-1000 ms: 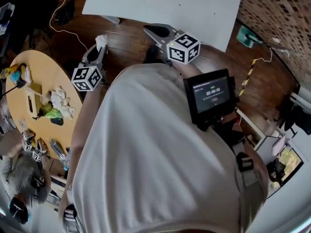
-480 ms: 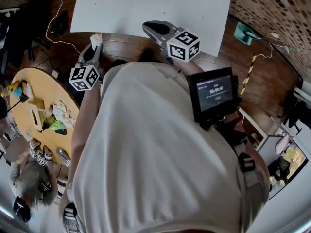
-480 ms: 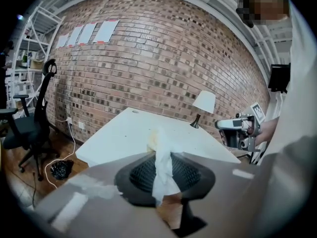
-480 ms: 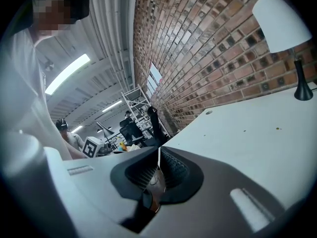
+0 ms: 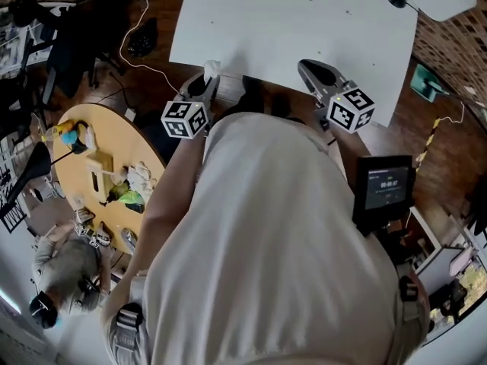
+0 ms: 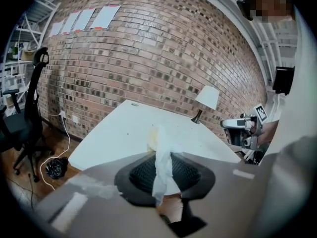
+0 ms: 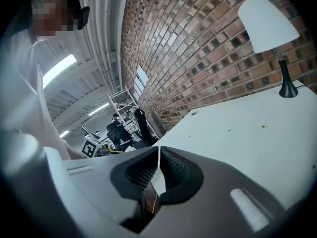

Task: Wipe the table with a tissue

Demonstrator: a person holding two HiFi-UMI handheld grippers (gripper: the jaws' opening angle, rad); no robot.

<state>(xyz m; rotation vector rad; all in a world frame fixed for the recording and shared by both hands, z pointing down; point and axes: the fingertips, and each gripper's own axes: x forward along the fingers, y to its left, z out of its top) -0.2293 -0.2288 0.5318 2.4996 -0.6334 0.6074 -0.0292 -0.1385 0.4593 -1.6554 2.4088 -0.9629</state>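
The one tissue is pinched between the clenched fingers of the left gripper, poking out past their tips right at the near edge of the white table. The right gripper hovers at that same edge, fingers closed on nothing. One lamp stands at a far corner.

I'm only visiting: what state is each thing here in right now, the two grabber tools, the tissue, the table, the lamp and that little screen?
left gripper: shut on the tissue.
tissue: crumpled, pinched between the jaws, ends hanging free.
right gripper: shut, holding nothing.
white table: bare except for the lamp, with a few small specks.
lamp: upright, looks unlit.
screen: lit.
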